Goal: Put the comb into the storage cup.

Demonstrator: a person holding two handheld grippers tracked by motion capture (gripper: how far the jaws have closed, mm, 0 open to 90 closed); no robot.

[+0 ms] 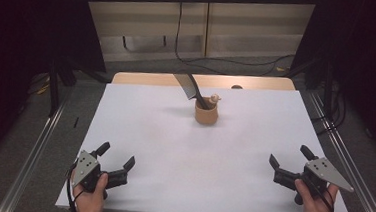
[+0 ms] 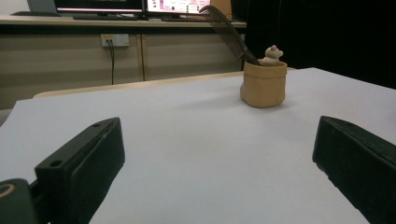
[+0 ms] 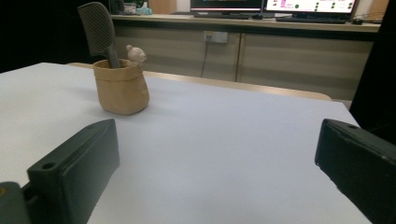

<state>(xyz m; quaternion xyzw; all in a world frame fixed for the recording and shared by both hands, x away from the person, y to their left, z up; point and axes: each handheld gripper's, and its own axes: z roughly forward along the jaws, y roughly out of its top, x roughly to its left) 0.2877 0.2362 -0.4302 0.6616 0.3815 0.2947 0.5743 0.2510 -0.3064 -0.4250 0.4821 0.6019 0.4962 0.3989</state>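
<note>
A small tan pot (image 1: 206, 113) (image 2: 264, 85) (image 3: 121, 87) stands upright toward the far middle of the white table (image 1: 173, 150). A dark comb (image 1: 189, 87) (image 2: 226, 31) (image 3: 99, 31) leans out of it, and a little tan bear figure (image 1: 215, 98) (image 2: 272, 54) (image 3: 136, 53) sits on its rim. My left gripper (image 1: 118, 154) (image 2: 217, 163) rests open near the front left corner, nothing between its jaws. At the front right my right gripper (image 1: 290, 156) (image 3: 217, 163) is open too, empty, far from the pot.
The white sheet lies on a wooden tabletop (image 1: 148, 78) whose far edge shows behind it. Metal rails (image 1: 38, 145) run along both sides of the table. A cabinet with monitors (image 2: 177, 5) and a wall socket (image 3: 215, 36) stands beyond the table.
</note>
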